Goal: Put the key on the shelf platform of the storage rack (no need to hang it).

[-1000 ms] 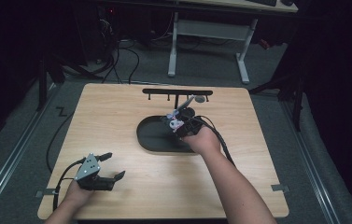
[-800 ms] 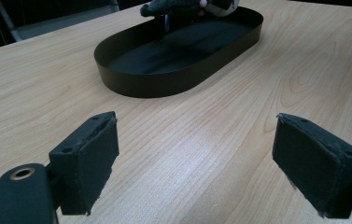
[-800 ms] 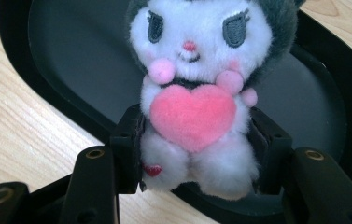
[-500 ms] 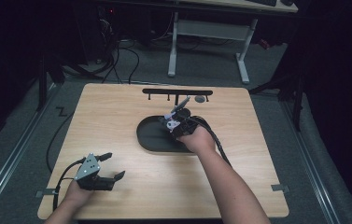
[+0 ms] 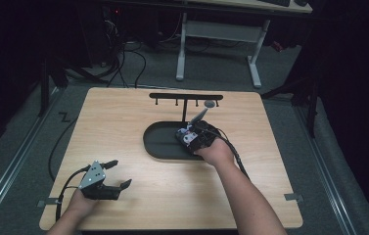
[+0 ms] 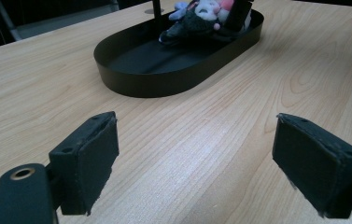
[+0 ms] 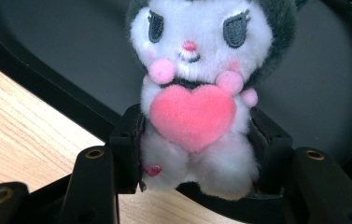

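Note:
A small white plush toy (image 7: pixel 196 93) with a dark hood and a pink heart on its chest sits squeezed between the jaws of my right gripper (image 7: pixel 194 149), which is shut on its lower body. In the high view that gripper (image 5: pixel 192 137) hovers over the right end of the black oval tray (image 5: pixel 160 142). A black rack with small hooks (image 5: pixel 186 97) stands behind the tray. My left gripper (image 5: pixel 114 174) rests open near the table's front left, nothing between its pads (image 6: pixel 87 154). From the left gripper view the tray (image 6: pixel 164 79) lies ahead with the plush toy (image 6: pixel 197 18) at its far end.
The wooden table (image 5: pixel 123 122) ends close behind the rack, and its front edge is near my left hand. Cables (image 5: pixel 59 147) trail off the left side. A white desk frame (image 5: pixel 216 44) stands on the floor beyond the table.
The right gripper with the plush toy has moved slightly down and toward the near side over the tray's right end. The left gripper has stayed put.

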Demonstrator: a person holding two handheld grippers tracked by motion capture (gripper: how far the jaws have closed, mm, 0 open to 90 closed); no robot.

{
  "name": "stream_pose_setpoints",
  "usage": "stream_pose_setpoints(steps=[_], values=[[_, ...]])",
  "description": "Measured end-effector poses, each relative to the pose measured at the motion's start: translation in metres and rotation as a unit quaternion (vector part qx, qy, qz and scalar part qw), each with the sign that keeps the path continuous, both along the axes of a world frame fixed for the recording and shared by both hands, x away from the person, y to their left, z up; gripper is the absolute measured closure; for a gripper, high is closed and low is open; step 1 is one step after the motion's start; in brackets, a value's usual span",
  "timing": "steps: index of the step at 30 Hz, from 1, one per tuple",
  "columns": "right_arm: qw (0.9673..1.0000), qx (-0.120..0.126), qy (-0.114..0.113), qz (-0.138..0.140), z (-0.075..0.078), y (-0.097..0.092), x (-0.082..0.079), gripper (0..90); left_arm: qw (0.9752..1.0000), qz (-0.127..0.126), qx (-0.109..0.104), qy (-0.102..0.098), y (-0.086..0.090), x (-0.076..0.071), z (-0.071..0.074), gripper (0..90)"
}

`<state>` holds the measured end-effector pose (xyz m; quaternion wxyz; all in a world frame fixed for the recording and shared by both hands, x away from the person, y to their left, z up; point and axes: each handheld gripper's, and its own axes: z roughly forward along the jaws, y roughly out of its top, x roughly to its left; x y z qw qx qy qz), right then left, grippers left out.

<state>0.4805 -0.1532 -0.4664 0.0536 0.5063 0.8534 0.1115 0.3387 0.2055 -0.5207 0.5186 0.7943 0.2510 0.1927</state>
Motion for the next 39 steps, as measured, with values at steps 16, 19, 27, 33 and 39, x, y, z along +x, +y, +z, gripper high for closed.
stream_pose_setpoints(steps=[16,19,27,33,39], values=[[1.0000,0.006,-0.001,0.005,-0.010,0.008,0.008,45.3,1.0000,-0.001,0.000,0.000,0.000,0.000,0.000,15.4],[1.0000,0.006,0.000,0.001,-0.010,0.010,0.008,43.0,1.0000,-0.001,0.000,0.000,0.000,0.000,0.000,15.4],[0.9998,0.011,-0.013,-0.004,-0.004,0.007,0.007,25.4,1.0000,-0.001,0.000,0.000,0.000,0.000,0.000,15.4],[0.9990,0.020,-0.039,-0.003,0.008,0.005,0.003,23.5,1.0000,-0.001,0.001,-0.001,0.000,0.000,0.000,15.4],[0.9979,0.023,-0.060,-0.003,0.018,0.001,-0.001,22.3,1.0000,-0.001,0.002,-0.001,0.000,0.000,0.000,15.4]])
